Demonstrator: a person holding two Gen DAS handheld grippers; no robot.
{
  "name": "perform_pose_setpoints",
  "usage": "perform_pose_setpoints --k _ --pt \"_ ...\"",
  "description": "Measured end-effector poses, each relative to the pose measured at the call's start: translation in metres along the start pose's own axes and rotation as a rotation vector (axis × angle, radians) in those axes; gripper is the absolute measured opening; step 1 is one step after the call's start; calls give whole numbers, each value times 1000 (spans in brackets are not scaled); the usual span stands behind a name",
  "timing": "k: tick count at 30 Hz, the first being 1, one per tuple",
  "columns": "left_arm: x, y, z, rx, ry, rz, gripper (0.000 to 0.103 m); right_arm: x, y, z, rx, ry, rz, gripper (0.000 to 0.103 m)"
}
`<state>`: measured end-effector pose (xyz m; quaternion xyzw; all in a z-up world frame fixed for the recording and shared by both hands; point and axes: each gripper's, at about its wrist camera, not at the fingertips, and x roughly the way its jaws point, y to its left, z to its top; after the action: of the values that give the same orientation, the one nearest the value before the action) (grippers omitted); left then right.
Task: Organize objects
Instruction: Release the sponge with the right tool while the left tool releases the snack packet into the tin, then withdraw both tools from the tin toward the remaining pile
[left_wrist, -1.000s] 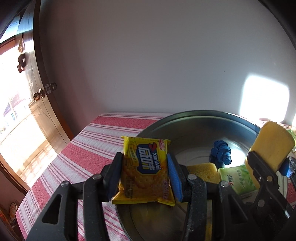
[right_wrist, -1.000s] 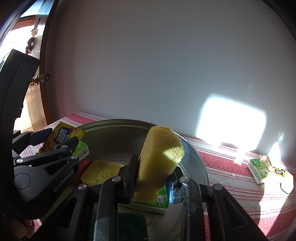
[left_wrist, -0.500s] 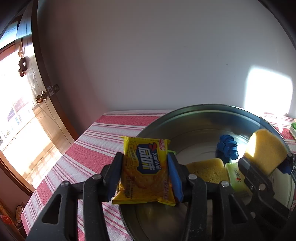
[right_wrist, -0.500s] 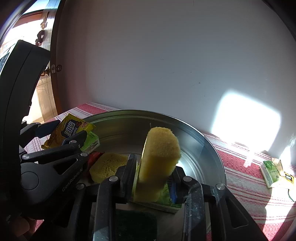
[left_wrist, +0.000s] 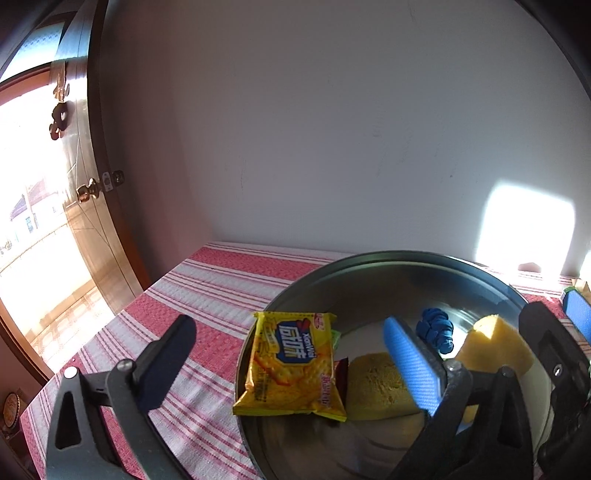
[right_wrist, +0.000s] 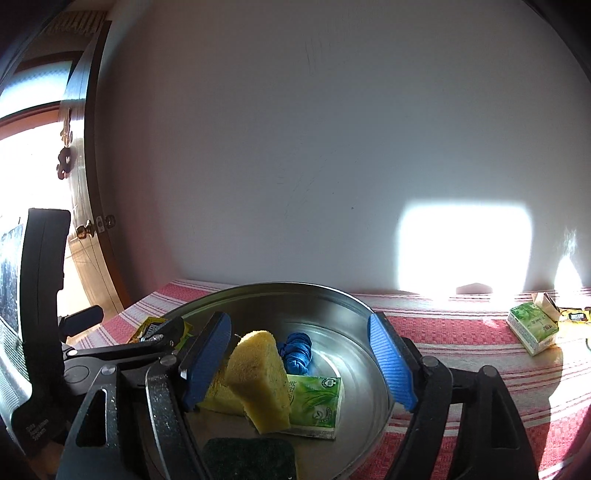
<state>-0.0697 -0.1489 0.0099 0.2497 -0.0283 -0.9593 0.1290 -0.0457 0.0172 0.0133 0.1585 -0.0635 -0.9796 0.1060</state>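
Left gripper (left_wrist: 291, 354) wide apart at lower centre of its own view, jaws just opened, no pad touching the yellow cracker packet (left_wrist: 291, 365) between them. Packet lying across the left rim of the metal basin (left_wrist: 332, 266), partly over the striped cloth (left_wrist: 207, 291). Behind it in the basin: a flat yellow sponge (left_wrist: 376, 387) and a blue knotted cord (left_wrist: 436, 328) right of centre.

Right gripper (right_wrist: 301, 363) also apart at lower centre of its view, jaws just opened. Upright yellow sponge (right_wrist: 258, 380) tilted between them, close against the left blue pad (right_wrist: 207, 358), clear of the right one; contact with the left pad impossible to tell. Sponge resting on a green tissue pack (right_wrist: 317, 402) in the basin. Dark green scrub pad (right_wrist: 247, 458) at bottom edge. Second green pack (right_wrist: 532, 328) on the cloth, far right, well apart from the basin.
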Motion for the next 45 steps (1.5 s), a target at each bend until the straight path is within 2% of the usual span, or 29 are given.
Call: perform_pose_setpoints --k 3,7,10,11,14,17,21,24,26,32,38,45 --pt "-2 5 2 -18 -19 29 102 -5 -9 4 22 -8 -30 80" --pt "-6 19 4 -97 -37 35 102 -24 -30 10 94 -63 -134 80" --pt "-8 23 4 -121 -50 45 102 -28 -47 9 121 -62 -253 80" --pt "-9 23 3 -121 -55 49 102 -24 -48 9 123 -54 -264 80" --pt "-12 20 2 -104 -69 81 102 -10 -52 5 114 31 -255 80" --pt "-11 20 2 -88 -76 114 102 5 -39 -3 78 120 -184 80" --pt "-11 24 1 -107 -74 120 102 0 -11 -4 -41 106 -111 80" --pt "-12 26 1 -119 -81 126 102 0 2 -8 -54 133 10 80" --pt "-11 27 1 -123 -80 124 102 0 3 -8 -40 146 33 80" --pt "-9 23 0 -110 -70 109 102 -12 -8 -3 13 94 -28 80" --pt "-9 16 -1 -92 -63 82 102 -14 -14 2 7 60 -107 80" --pt "-13 -1 -7 -84 -50 -13 102 -21 -19 3 -37 39 -189 80"
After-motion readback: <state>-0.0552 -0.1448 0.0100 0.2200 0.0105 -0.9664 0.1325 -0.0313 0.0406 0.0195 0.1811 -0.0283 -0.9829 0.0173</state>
